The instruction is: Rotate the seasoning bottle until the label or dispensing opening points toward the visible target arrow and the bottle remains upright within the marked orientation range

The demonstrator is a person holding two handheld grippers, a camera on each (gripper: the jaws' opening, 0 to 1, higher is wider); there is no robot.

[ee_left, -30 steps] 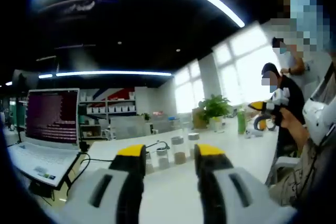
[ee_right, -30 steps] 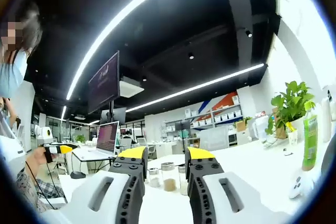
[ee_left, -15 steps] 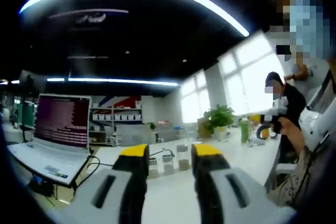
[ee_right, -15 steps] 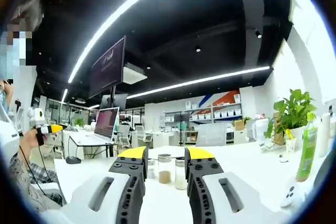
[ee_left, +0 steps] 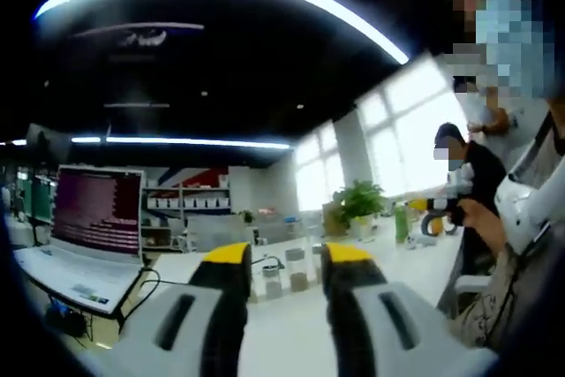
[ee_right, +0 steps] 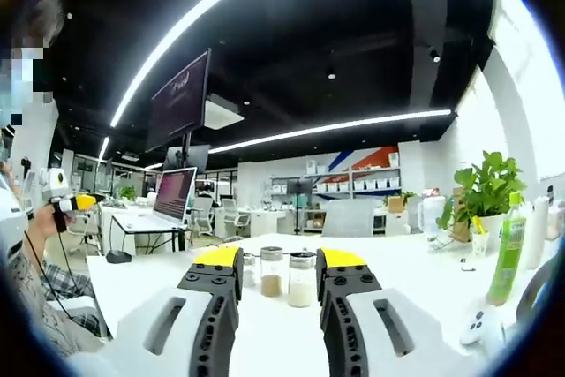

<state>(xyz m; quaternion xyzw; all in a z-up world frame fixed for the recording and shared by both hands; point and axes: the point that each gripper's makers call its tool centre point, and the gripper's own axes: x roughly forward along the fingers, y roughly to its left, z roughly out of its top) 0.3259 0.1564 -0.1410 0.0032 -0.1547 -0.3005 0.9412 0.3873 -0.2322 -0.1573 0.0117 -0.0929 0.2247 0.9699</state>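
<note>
seasoning bottles [ee_right: 287,276] stand upright on the white table [ee_right: 415,271], framed beyond the empty, parted jaws of right gripper [ee_right: 279,264] and left gripper [ee_left: 279,258].

Yellow-tipped grey right tongs [ee_right: 280,264], white tabletop [ee_right: 424,262], brown-filled seasoning bottle [ee_right: 272,273], white-filled one [ee_right: 301,280], green bottle [ee_right: 508,249].

This is an open-plan office. Long white desks [ee_right: 415,258] run through the room, with an open laptop [ee_left: 84,236] on one and rolling chairs [ee_right: 231,214] behind. Strip lights [ee_right: 335,130] cross a black ceiling, a screen [ee_right: 181,99] hangs overhead, shelves [ee_right: 353,187] line the far wall, and a potted plant [ee_right: 484,192] stands by big windows [ee_left: 415,121].
</note>
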